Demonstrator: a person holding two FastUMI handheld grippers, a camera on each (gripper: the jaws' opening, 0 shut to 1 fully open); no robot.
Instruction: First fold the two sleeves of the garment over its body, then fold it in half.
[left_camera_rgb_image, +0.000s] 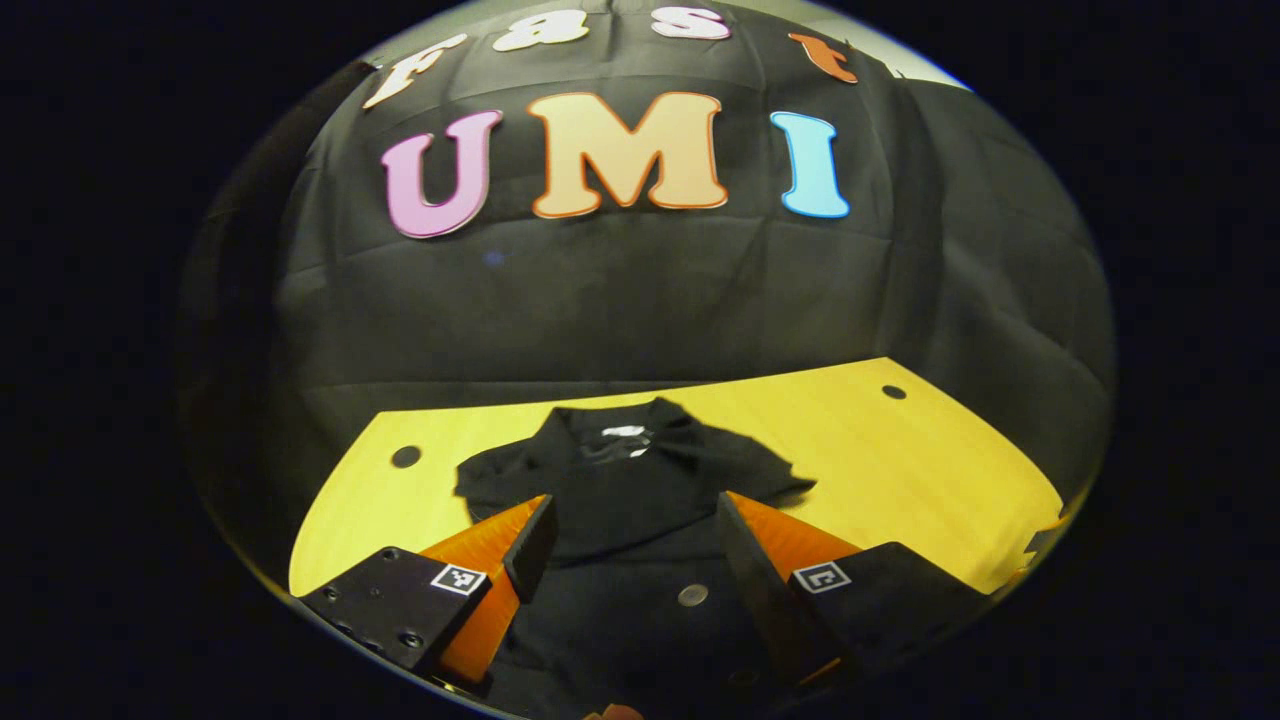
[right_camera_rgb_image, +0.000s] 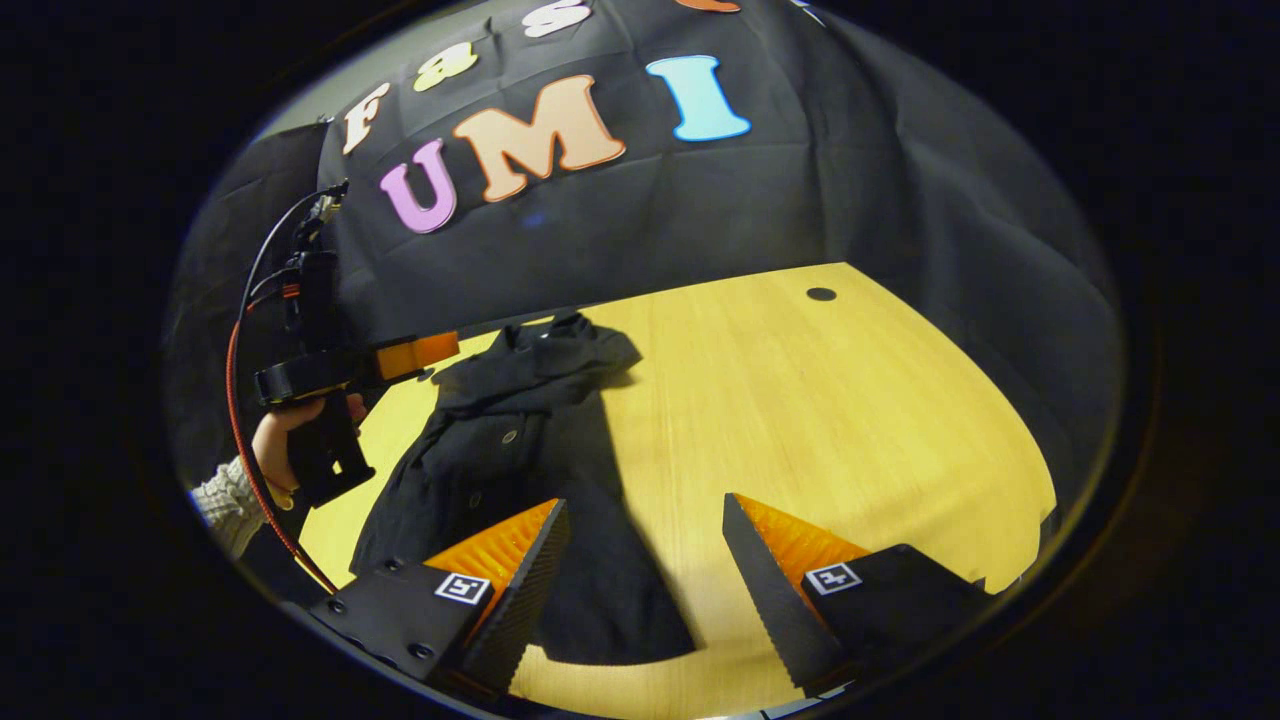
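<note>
A black garment (left_camera_rgb_image: 625, 480) with buttons lies flat on the yellow table (left_camera_rgb_image: 900, 450), collar at the far end and short sleeves spread to both sides. My left gripper (left_camera_rgb_image: 635, 520) hovers open above the garment's lower body, nothing between its fingers. In the right gripper view the garment (right_camera_rgb_image: 520, 450) stretches from the far table edge toward me. My right gripper (right_camera_rgb_image: 645, 530) is open over the garment's right hem edge and bare table. The left gripper (right_camera_rgb_image: 400, 358), held by a hand (right_camera_rgb_image: 275, 440) in a knit sleeve, hangs above the garment's left side.
The yellow table (right_camera_rgb_image: 820, 420) has small dark round holes (left_camera_rgb_image: 405, 457) near its far corners, another hole (right_camera_rgb_image: 821, 294) at the right. Black cloth wall stands right behind the table. Bare wood lies to the garment's right.
</note>
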